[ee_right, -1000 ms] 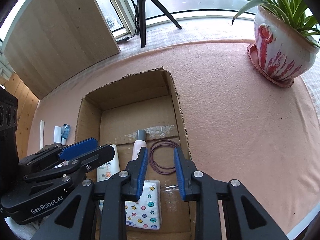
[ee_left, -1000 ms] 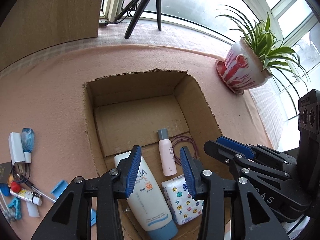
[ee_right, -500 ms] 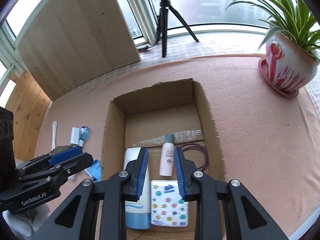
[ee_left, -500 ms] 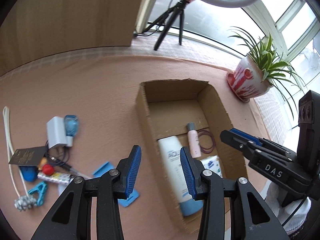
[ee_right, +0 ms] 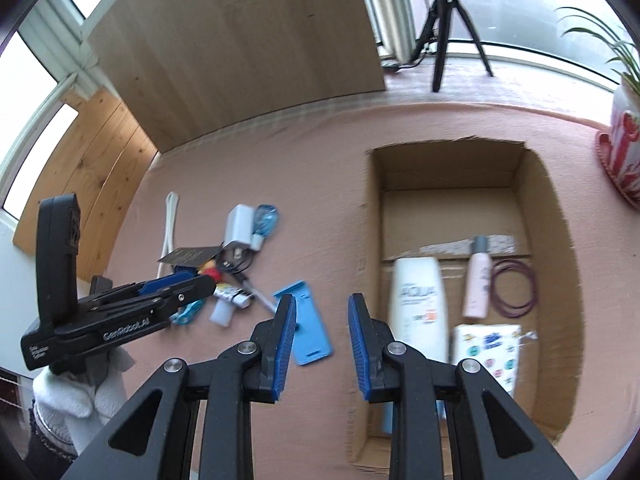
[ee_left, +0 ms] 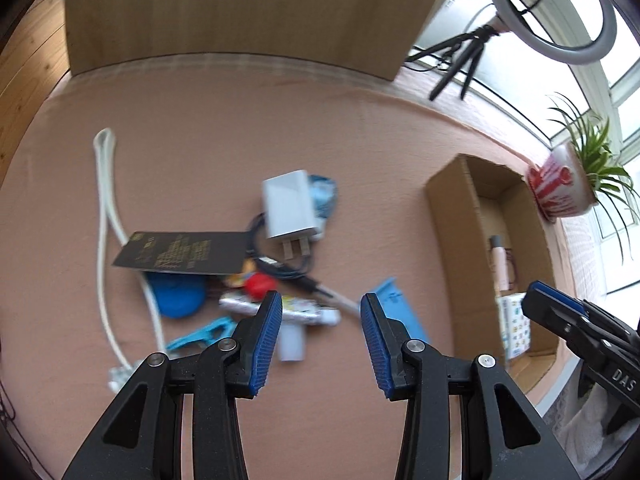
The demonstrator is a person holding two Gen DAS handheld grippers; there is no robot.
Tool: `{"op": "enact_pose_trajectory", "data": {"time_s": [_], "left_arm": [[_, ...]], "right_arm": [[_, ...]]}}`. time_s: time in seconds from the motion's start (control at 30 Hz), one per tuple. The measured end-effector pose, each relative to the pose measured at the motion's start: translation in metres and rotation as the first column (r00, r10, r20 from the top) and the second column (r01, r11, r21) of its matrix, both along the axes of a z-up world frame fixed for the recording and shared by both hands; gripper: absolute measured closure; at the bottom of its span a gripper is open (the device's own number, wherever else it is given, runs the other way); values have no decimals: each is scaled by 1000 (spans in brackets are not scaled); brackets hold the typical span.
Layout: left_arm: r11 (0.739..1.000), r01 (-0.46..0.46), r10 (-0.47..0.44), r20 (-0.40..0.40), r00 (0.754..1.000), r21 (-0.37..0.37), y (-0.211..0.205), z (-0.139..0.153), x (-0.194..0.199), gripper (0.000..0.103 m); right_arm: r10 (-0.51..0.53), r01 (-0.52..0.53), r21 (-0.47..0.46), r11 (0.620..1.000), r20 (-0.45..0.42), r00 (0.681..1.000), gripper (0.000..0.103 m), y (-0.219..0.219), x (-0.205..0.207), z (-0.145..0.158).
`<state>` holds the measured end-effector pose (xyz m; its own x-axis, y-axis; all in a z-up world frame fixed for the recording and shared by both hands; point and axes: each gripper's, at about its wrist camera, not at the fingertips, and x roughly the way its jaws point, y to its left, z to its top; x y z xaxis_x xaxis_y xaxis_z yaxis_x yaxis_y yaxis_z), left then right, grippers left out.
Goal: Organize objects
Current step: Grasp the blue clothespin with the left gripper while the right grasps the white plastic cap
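Left wrist view: the left gripper has its jaws wide apart and empty, hovering above the pink table. A clutter pile lies just past the tips, from 10 to 12 o'clock: a white charger, a black card, a red ball, a printed tube. A blue flat piece sits at 1 o'clock, beside the right finger. Right wrist view: the right gripper is also spread and empty, with the cardboard box at 1 o'clock holding a white sunscreen tube, a pink bottle and a tissue pack.
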<state>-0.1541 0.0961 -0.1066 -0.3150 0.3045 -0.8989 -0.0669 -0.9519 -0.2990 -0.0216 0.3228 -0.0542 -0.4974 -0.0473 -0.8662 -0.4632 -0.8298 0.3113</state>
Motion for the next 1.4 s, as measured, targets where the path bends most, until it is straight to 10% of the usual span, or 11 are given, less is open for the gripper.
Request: {"op": "enact_pose_trajectory", "data": {"time_s": [0.97, 1.4], "left_arm": [[971, 176, -170, 55, 984, -160, -49, -38, 14, 46], [975, 145, -143, 25, 989, -169, -43, -40, 33, 62]], "right_arm": [[78, -50, -208, 977, 130, 988, 78, -63, -75, -75], [96, -62, -182, 981, 185, 978, 68, -68, -107, -88]]}}
